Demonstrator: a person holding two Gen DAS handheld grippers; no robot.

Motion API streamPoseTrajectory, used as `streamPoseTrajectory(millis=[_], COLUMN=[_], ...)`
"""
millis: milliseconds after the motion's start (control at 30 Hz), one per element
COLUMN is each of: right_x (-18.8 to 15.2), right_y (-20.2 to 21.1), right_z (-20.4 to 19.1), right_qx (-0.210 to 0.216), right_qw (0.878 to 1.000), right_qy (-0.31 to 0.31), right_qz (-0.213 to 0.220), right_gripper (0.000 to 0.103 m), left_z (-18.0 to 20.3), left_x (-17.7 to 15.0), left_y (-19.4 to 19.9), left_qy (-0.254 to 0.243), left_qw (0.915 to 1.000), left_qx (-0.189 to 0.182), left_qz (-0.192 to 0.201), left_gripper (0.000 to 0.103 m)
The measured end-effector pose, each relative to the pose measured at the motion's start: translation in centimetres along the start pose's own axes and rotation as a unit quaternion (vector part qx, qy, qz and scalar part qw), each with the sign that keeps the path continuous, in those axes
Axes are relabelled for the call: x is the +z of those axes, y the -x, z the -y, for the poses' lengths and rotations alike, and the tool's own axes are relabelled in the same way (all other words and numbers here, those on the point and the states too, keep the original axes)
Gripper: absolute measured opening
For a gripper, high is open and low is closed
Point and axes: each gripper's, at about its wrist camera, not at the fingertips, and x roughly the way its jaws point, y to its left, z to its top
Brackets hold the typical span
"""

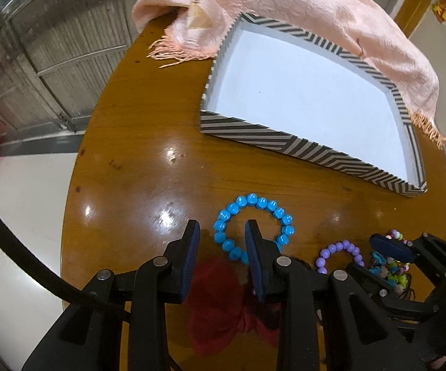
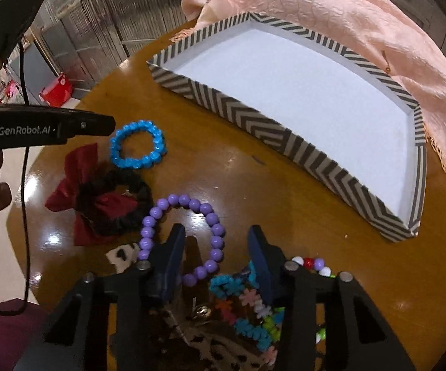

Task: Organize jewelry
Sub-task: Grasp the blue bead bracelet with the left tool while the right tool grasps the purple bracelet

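A blue bead bracelet [image 1: 260, 202] [image 2: 153, 154] lies flat on the round wooden table [image 1: 161, 123]. My left gripper [image 1: 221, 232] [image 2: 108, 126] hovers open over it: one finger stands over the ring's hole and the other outside its left arc, and neither pad presses on the beads. A purple bead bracelet [image 2: 173, 199] [image 1: 340, 245] lies further right. My right gripper [image 2: 216, 235] [image 1: 386, 262] is open with that bracelet's right arc between its fingers, untouched. The striped black-and-white tray [image 1: 254, 133] [image 2: 254, 117] with a white floor stands behind.
A pink scarf [image 1: 284, 6] [image 2: 346, 15] drapes over the tray's far rim. A red bow [image 2: 65, 191] [image 1: 220, 303] and a black scrunchie [image 2: 115, 204] lie left of the purple bracelet. Colourful flower-bead strands [image 2: 247, 309] and leopard-print fabric [image 2: 216, 349] sit under my right gripper.
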Motion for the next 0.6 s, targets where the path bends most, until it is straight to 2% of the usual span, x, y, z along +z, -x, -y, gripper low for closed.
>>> streamPoseTrajectory(millis=[200,333,433,467,533,600], right_x=[0.1,0.3,0.4,0.4,0.5,0.5], right_y=[-0.7,-0.9,-1.2,-1.2,-1.3,-1.3], right_z=[0.3,0.5,0.4,0.3,0.2,0.4], right_qx=[-0.002,-0.003,-0.012,-0.015,-0.015,-0.010], right_qw=[1.000,1.000,0.999,0.999,0.999,0.999], right_qy=[0.007,0.016,0.033,0.038,0.040,0.035], right_qz=[0.000,0.004,0.006,0.006,0.009,0.015], right_gripper=[0.040,0.040,0.040,0.037,0.017,0.012], left_z=[0.5,0.4,0.6,0.6,0.8,1.1], left_x=[0.7,0.8,1.0,1.1,1.3,1.3], left_y=[-1.5,-2.5,-2.7,-2.8,-2.8,-2.7], left_qy=[-0.011,-0.013,-0.016,-0.015,-0.020,-0.031], left_qw=[0.9995,0.9993,0.9991,0.9992,0.9992,0.9991], left_qx=[0.028,0.029,0.037,0.035,0.033,0.029], left_qz=[-0.008,-0.021,-0.010,-0.011,-0.007,-0.001], left_gripper=[0.015,0.015,0.020,0.021,0.022,0.021])
